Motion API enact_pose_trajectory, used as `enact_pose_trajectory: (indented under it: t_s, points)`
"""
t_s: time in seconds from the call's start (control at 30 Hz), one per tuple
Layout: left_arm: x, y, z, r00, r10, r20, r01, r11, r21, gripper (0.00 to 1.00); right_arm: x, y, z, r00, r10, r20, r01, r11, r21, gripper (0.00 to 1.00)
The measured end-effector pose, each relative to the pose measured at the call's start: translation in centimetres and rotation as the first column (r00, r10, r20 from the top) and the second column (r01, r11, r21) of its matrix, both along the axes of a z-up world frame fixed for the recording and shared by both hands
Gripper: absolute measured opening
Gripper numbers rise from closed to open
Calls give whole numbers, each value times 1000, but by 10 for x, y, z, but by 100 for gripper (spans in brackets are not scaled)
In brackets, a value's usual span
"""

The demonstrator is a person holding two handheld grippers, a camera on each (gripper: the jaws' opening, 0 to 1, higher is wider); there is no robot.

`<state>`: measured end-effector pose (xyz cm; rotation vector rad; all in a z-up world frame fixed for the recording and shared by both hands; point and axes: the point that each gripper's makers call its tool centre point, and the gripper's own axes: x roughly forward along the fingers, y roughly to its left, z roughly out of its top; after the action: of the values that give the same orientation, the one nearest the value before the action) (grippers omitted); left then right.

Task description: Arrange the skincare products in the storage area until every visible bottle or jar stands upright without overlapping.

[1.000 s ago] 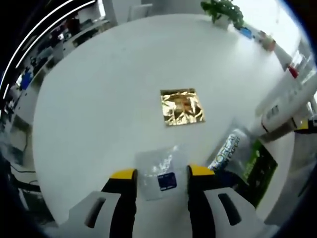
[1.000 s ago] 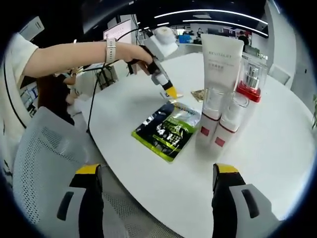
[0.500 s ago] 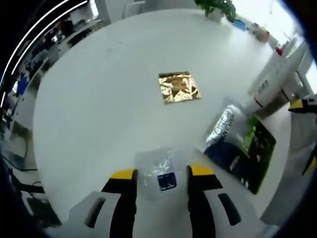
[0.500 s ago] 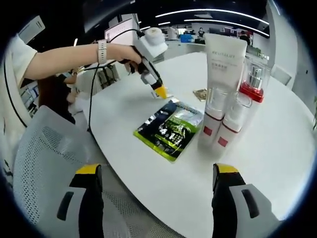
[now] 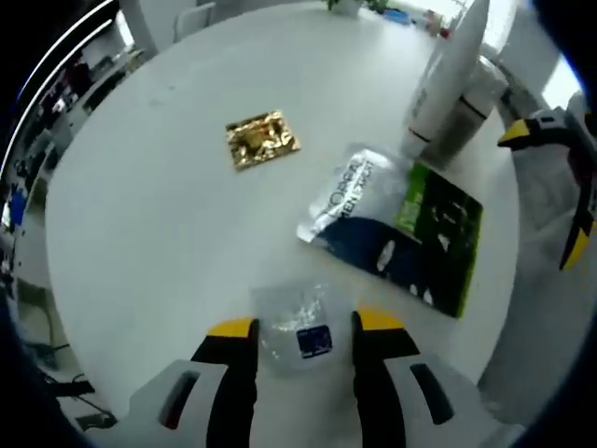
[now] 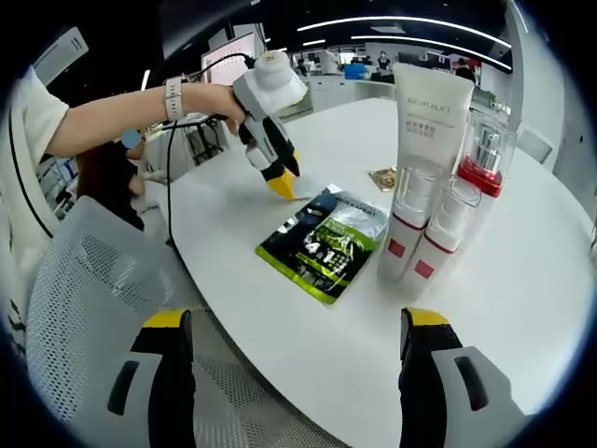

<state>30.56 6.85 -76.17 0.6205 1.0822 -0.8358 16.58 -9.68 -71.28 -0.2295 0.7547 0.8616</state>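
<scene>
Left gripper view: the left gripper [image 5: 294, 326] is pinching a clear sachet [image 5: 293, 322] at lower centre; the right gripper [image 6: 294, 329] is hanging wide open, holding nothing.

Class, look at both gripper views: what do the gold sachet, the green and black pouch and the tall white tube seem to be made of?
Gold sachet: likely metallic foil; it is crinkled and mirror-bright.
Green and black pouch: seemingly glossy plastic film; it lies flat, printed, with glare on it.
Tall white tube: probably smooth, opaque plastic with a soft sheen; its top is pinched into a flat seam.
</scene>
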Motion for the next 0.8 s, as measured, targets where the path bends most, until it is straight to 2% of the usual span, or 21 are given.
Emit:
enact_pose_trajectory:
  t_s: [0.1, 0.23, 0.3, 0.37, 0.53, 0.63, 0.77, 0.8]
  points:
    - [-11, -4, 3, 1000, -29, 7, 29, 1000, 6, 35, -1, 0, -1, 1000, 3, -2, -3, 1000, -3, 92]
    - [-22, -5, 2, 994, -106, 11, 106, 994, 24, 35, -1, 1, -1, 1000, 1, 0, -1, 1000, 1, 92]
    - [-28, -2, 1, 990, -138, -1, 138, 989, 60, 35, -1, 1, -1, 1000, 2, 1, -2, 1000, 0, 92]
    - [-29, 2, 0, 983, -185, 13, 183, 978, 96, 35, -1, 1, 0, 1000, 0, 2, 0, 1000, 1, 92]
    - [-41, -3, 0, 975, -220, 0, 219, 971, 95, 35, -1, 0, -1, 1000, -4, 2, 4, 1000, 0, 92]
    - [-47, -8, 1, 955, -296, 11, 293, 950, 111, 35, -2, 0, -1, 1000, -6, 2, 6, 1000, 3, 92]
    - [-56, -14, 2, 945, -327, -3, 325, 940, 105, 35, -3, -1, -1, 1000, -9, 1, 9, 1000, 2, 92]
    - [-58, -16, 2, 938, -347, -6, 346, 933, 100, 35, -3, -2, -1, 1000, -11, 1, 11, 1000, 2, 92]
